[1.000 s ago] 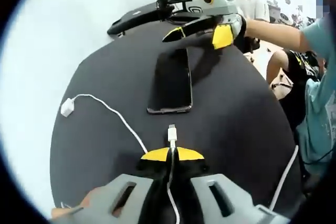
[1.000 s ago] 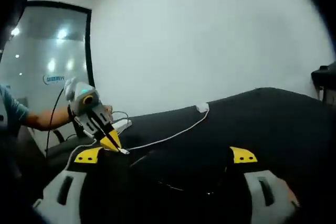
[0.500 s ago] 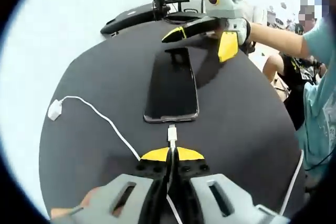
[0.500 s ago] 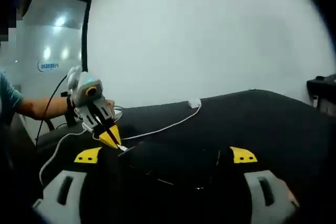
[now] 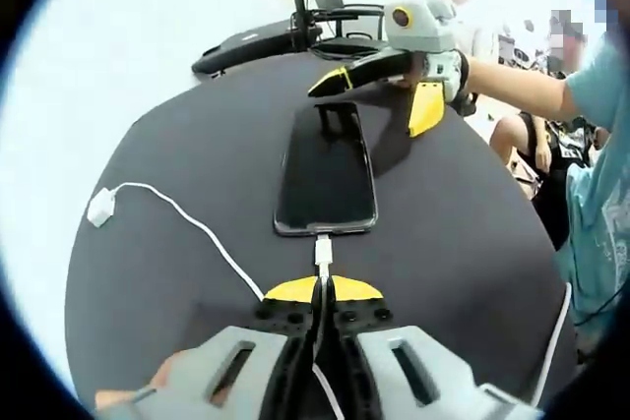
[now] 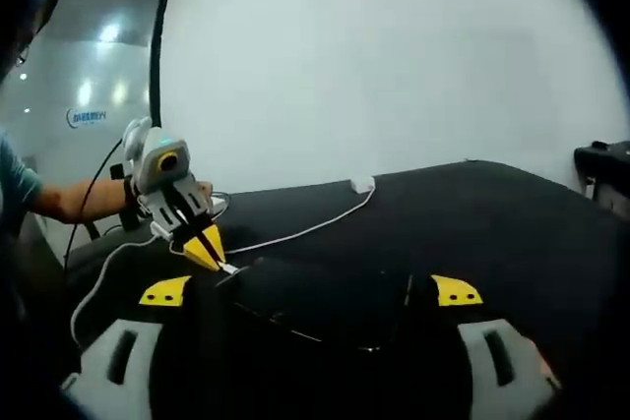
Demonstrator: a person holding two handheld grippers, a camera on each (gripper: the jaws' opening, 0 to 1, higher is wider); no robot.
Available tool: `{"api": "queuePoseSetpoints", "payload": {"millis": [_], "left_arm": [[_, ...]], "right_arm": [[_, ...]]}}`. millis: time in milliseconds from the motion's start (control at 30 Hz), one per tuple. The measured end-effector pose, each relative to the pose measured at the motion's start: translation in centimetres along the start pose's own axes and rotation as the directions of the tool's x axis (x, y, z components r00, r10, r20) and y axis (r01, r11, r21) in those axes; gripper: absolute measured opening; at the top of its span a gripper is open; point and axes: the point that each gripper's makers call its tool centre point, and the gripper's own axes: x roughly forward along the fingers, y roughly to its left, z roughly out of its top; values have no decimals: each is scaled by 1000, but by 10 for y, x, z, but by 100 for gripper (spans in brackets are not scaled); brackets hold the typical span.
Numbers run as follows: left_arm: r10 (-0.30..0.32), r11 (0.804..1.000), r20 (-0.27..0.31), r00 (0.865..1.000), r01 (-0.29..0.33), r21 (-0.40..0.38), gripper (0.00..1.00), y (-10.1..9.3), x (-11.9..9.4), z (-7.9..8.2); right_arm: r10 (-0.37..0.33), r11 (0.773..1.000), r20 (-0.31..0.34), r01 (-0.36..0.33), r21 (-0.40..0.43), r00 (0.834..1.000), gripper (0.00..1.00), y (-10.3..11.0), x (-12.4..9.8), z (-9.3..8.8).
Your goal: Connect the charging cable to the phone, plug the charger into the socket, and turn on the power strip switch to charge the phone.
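The phone (image 5: 326, 173) lies flat, screen up, near the middle of the dark round worktop (image 5: 177, 135). At the phone's near short edge the white cable plug (image 5: 322, 251) sits right against the port; whether it is seated in it is hard to tell from this angle. The left tongs (image 5: 322, 289) are clamped together on the cable just behind that plug, their yellow tips touching. From there the white charging cable (image 5: 202, 230) runs away from the phone to the small white charger (image 5: 99, 209), which lies well to the phone's left on the worktop.

At the phone's far end the right tongs (image 5: 384, 86) stand apart, one yellow-tipped jaw on each side of the phone's top edge, a person's hand behind them. In the right gripper view the phone (image 6: 320, 300) lies between those spread jaws, with the left tongs (image 6: 219, 263) at its far edge and the charger (image 6: 362, 185) beyond it.
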Motion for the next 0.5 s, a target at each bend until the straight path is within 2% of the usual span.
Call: {"api": "queuePoseSetpoints", "payload": {"millis": [100,200,333,500], "left_arm": [[-6,1000,9,1000,6,7,1,-3,-1,2],[-3,1000,5,1000,3,13,1,-4,0,1],[1,1000,8,1000,-2,16,1,0,1,0],[4,1000,2,1000,-4,28,1,2,1,0]], "right_arm": [[2,1000,-10,-2,7,1000,93,0,1,-1],[-11,999,-48,13,34,999,93,-1,3,-8],[-14,1000,-104,15,6,995,93,1,5,-19],[-31,1000,-104,30,-9,994,93,-5,4,-18]]}}
